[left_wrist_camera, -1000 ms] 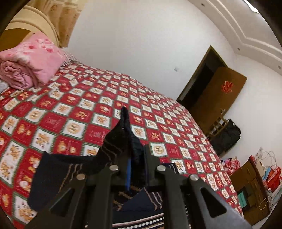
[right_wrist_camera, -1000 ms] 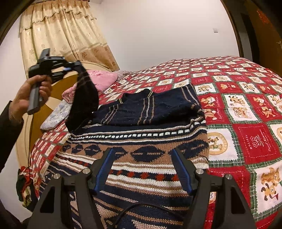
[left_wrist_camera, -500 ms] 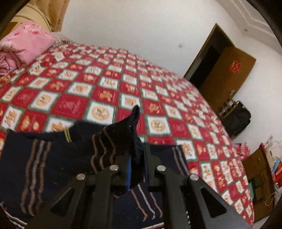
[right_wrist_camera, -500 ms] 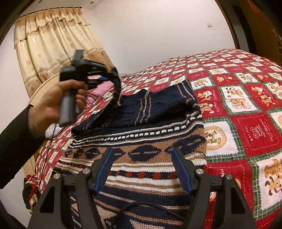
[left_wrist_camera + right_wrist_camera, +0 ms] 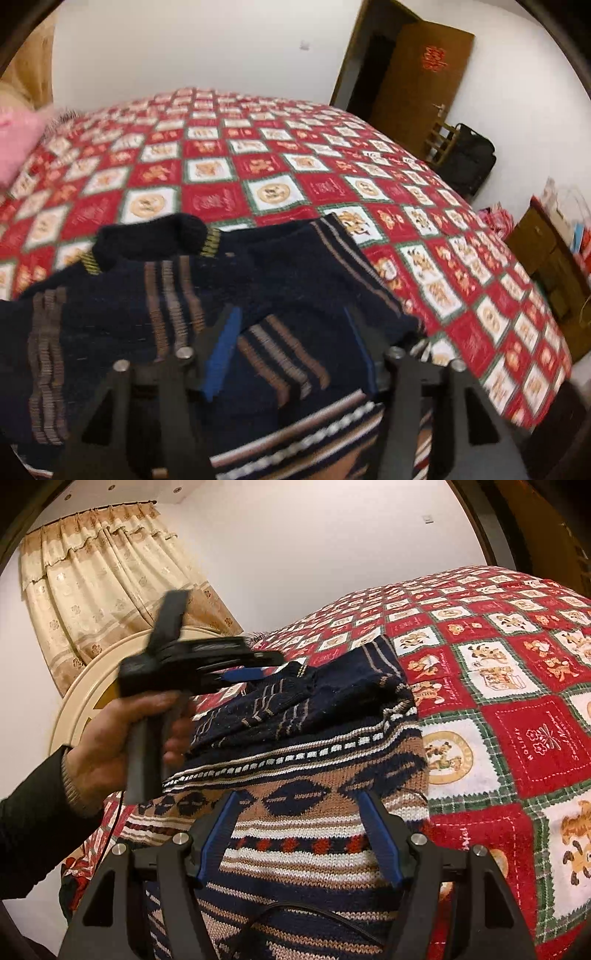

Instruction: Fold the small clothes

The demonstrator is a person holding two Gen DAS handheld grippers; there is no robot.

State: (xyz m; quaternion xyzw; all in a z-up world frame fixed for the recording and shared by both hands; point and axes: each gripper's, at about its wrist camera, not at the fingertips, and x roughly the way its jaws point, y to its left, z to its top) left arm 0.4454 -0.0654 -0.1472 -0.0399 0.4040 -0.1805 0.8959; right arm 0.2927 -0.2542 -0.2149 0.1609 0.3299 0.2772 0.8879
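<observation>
A navy knitted sweater [image 5: 314, 768] with brown, white and red pattern bands lies on the bed. Its striped navy sleeves [image 5: 155, 291] are folded across the upper body, and they also show in the right wrist view [image 5: 295, 701]. My left gripper [image 5: 291, 325] is open and empty, just above the folded sleeve; the right wrist view shows it [image 5: 266, 664] held in a hand over the sleeve. My right gripper [image 5: 295, 801] is open and empty above the sweater's patterned body.
The bed has a red and white patchwork quilt [image 5: 280, 173] with room to the right of the sweater [image 5: 517, 738]. A pink blanket [image 5: 14, 140] lies at the head. A cream headboard [image 5: 85, 686] and curtains [image 5: 96, 587] stand behind. A door [image 5: 417, 81] and cupboard [image 5: 554, 254] are beyond the bed.
My left gripper carried the sleeve down onto the sweater, opened and let it go. The sleeve now lies flat. My right gripper stayed open over the sweater body.
</observation>
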